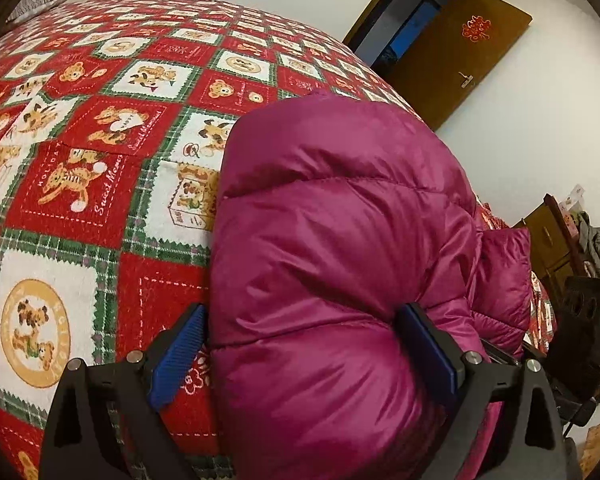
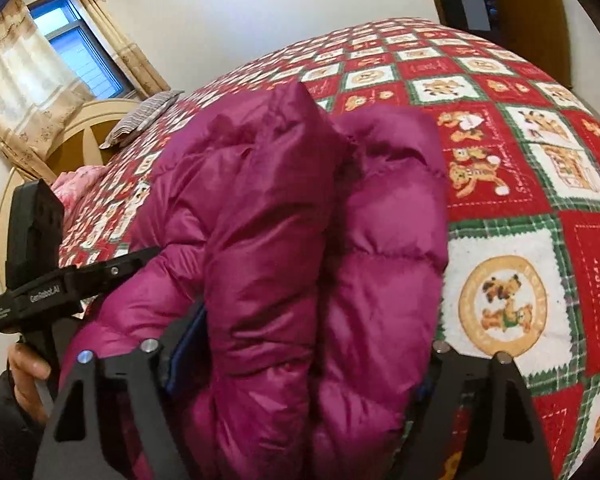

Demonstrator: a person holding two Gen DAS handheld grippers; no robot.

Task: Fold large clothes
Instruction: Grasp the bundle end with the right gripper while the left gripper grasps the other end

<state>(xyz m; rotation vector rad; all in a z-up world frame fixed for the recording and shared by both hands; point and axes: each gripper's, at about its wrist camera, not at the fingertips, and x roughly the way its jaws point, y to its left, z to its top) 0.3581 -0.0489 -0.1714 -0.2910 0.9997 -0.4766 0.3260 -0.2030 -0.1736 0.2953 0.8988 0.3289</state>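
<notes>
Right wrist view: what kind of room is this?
Most likely a home bedroom: a bed under a red teddy-bear quilt, a pillow by the headboard, and a curtained window.

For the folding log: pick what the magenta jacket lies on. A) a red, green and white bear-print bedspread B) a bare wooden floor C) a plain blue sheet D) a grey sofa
A: the jacket rests on the bedspread, whose red, white and green-plaid squares carry bear pictures all around it in both wrist views.
</notes>
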